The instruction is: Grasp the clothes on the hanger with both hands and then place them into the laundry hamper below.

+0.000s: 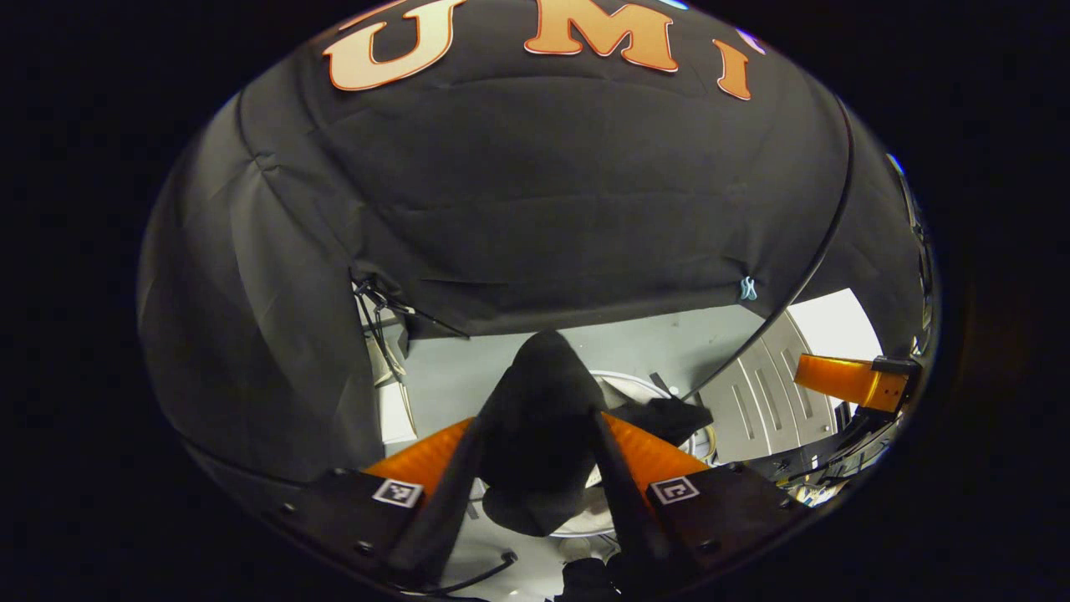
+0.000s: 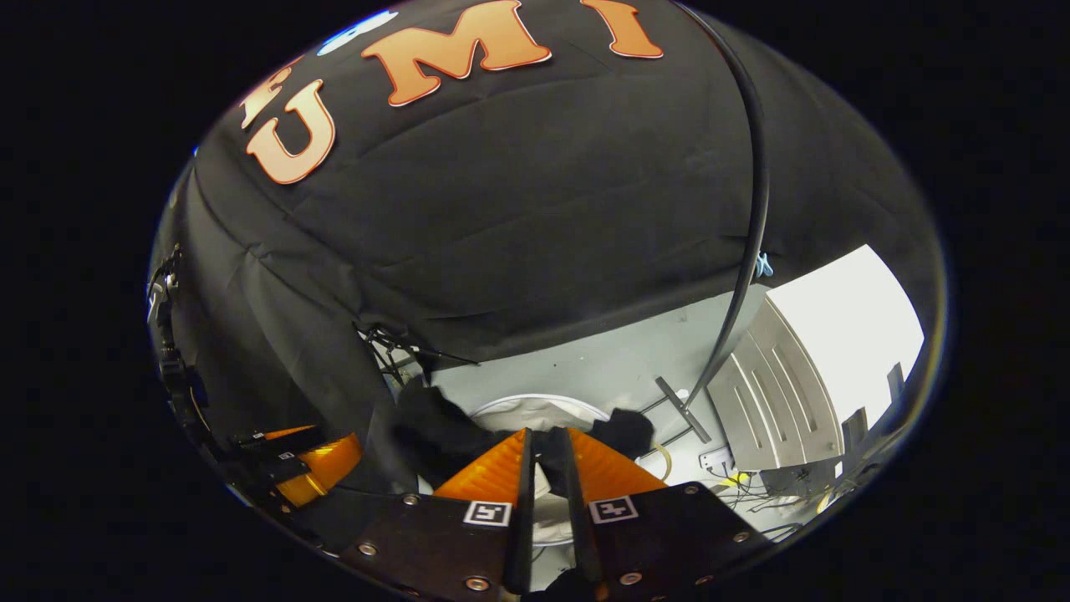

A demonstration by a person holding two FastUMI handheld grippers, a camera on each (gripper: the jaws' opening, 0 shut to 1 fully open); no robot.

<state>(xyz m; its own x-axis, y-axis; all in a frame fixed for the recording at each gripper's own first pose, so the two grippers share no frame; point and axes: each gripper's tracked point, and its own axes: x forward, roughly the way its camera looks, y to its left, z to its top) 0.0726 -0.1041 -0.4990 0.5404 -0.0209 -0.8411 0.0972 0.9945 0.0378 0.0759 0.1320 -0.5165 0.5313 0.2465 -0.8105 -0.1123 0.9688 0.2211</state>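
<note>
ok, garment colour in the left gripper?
Black, plain; the garment shows best in the left gripper view, held in the left gripper.

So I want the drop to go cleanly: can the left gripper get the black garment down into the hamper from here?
Probably yes. The left gripper holds the black garment with the white hamper rim right beneath, nothing between them. The right gripper pinches the same cloth above the rim too, so both should lower together.

Black clothes point(image 1: 535, 426), white laundry hamper point(image 2: 535, 410), grey floor point(image 2: 602, 368), black cable point(image 2: 756, 209).
</note>
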